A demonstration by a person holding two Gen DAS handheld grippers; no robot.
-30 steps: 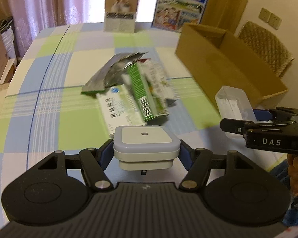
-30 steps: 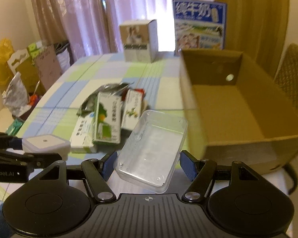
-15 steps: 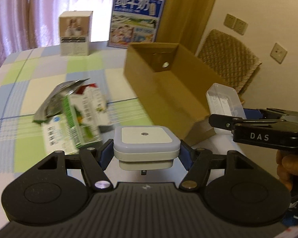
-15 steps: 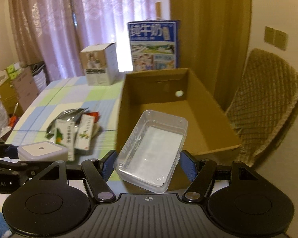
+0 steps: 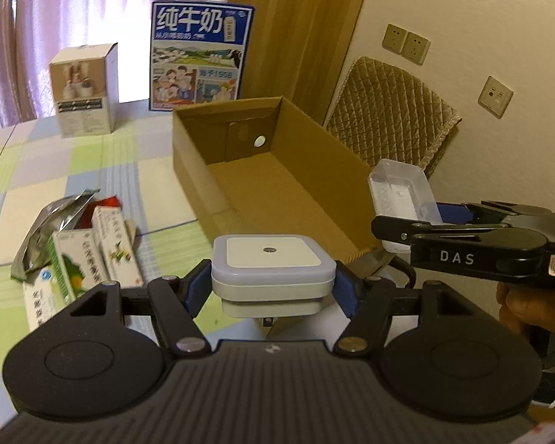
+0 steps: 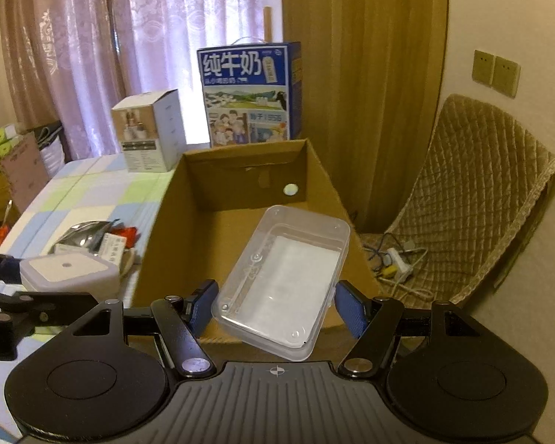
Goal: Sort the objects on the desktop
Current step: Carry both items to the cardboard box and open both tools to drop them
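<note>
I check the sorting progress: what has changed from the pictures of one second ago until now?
Both claws swung from the pile of packets to the open cardboard box, which now lies right ahead. The left claw still grips the white square night light, and the right claw still grips the clear plastic case. Nothing was let go. The packets stayed on the table.

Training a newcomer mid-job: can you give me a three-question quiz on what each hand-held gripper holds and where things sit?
1. What does the left hand-held gripper hold?
2. True or false: the open brown cardboard box already contains medicine cartons.
3. The clear rectangular plastic box is in: A) the right hand-held gripper; B) the pile on the checked tablecloth.

Key: 1. The square white plug-in night light. 2. False; the part of its floor in view is bare, and the green-and-white medicine cartons lie on the tablecloth. 3. A.
</note>
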